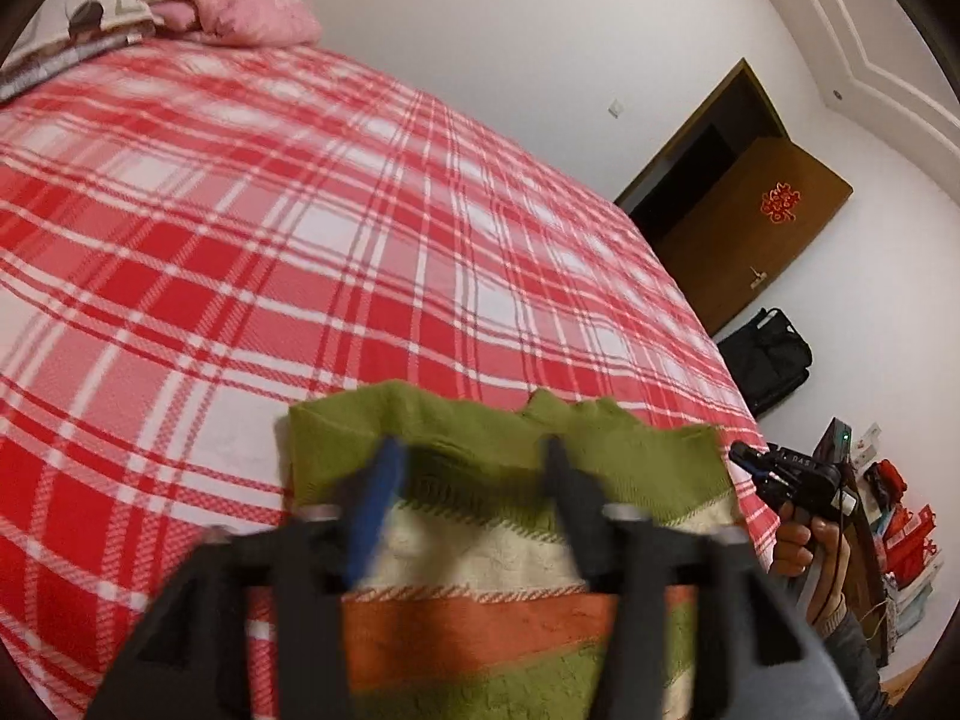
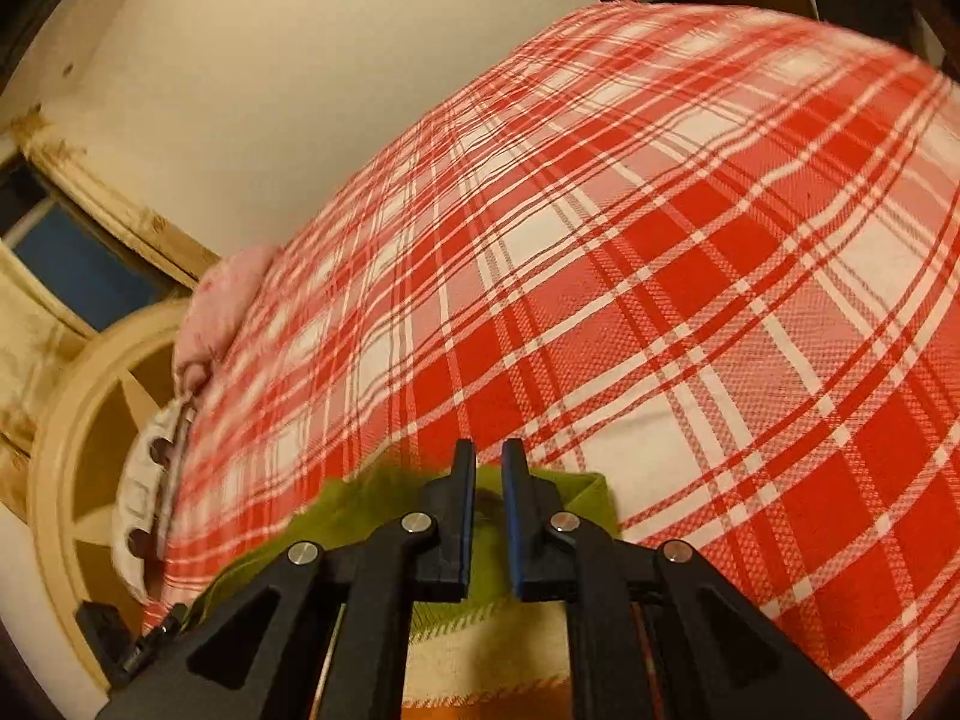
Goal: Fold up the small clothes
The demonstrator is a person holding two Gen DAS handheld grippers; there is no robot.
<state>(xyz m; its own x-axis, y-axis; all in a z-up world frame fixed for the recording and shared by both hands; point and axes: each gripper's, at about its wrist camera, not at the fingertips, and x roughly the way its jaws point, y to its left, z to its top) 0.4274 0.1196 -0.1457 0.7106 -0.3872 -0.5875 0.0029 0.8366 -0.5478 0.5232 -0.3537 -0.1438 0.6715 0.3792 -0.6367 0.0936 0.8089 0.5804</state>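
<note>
A small knitted garment [image 1: 480, 546] with green, cream and orange stripes lies on the red plaid bedspread [image 1: 300, 240] near the bed's front edge. My left gripper [image 1: 471, 450] is open, its fingers spread wide just above the garment's green top band. My right gripper [image 2: 489, 462] hovers over the garment's green edge [image 2: 360, 498] with its jaws a narrow gap apart and nothing between them. It also shows in the left wrist view [image 1: 780, 474], held in a hand beside the bed's right edge.
A pink blanket [image 1: 234, 6] and a grey patterned pillow [image 1: 66, 30] lie at the head of the bed. A cream headboard [image 2: 90, 420] stands behind. A brown door [image 1: 750, 210], a black bag [image 1: 768, 360] and red boxes [image 1: 906, 534] are off the bed's right side.
</note>
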